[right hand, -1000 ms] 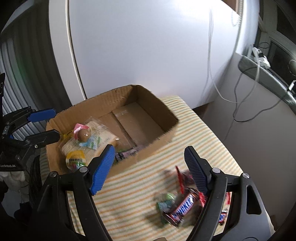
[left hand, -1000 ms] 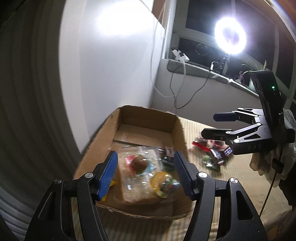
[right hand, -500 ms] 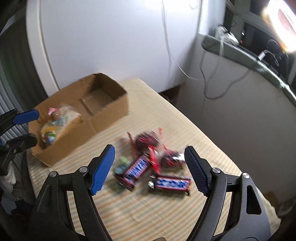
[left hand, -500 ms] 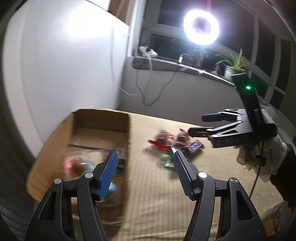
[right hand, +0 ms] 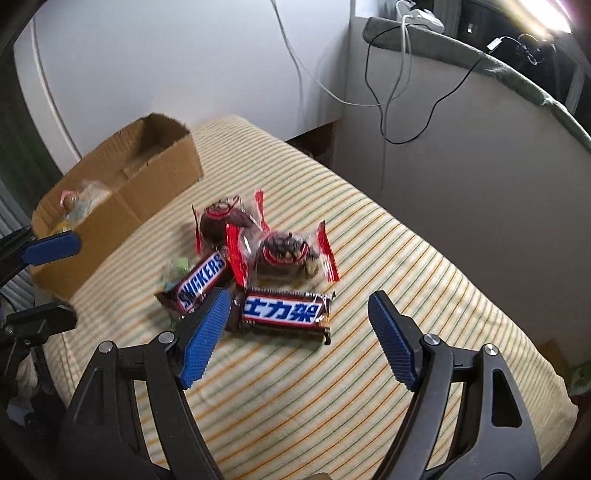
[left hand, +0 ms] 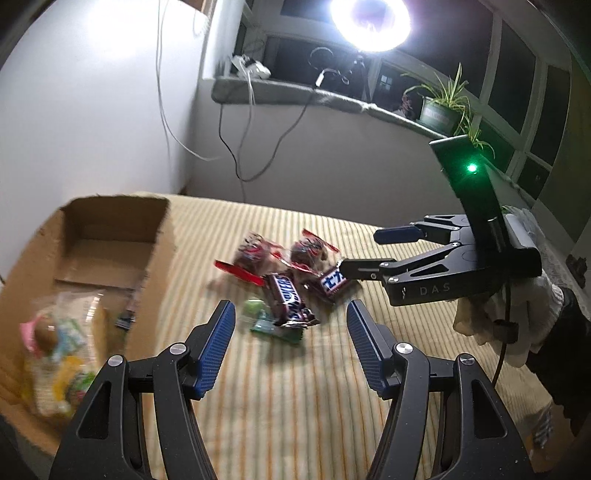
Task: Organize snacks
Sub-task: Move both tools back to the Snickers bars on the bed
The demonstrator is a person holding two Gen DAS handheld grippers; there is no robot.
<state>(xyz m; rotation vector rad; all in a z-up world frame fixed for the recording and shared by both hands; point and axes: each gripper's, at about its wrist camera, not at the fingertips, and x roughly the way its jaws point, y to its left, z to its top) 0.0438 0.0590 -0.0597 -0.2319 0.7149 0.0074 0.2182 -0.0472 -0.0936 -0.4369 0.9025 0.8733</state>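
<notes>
A pile of snacks lies on the striped tablecloth [right hand: 369, 387]: a Snickers bar [right hand: 203, 282] [left hand: 288, 299], a second Snickers bar with Chinese lettering [right hand: 282, 310] [left hand: 332, 282], two red-wrapped chocolate snacks [right hand: 284, 253] [right hand: 221, 221] and a small green candy [left hand: 275, 325]. A cardboard box [left hand: 110, 236] [right hand: 147, 173] on the left holds a clear snack bag [left hand: 55, 354]. My left gripper [left hand: 290, 325] is open, just in front of the pile. My right gripper [right hand: 299, 310] is open, straddling the Chinese-lettered bar; it also shows in the left wrist view [left hand: 369, 251].
A white wall and a windowsill [left hand: 295, 92] with cables, a ring light [left hand: 369, 18] and a potted plant [left hand: 443, 107] stand behind the table. The table's edges fall off at the right [right hand: 554, 387] and far side.
Both grippers have swung from the box towards the snack pile. The right gripper has come close over the Chinese-lettered bar. Both stay open.
</notes>
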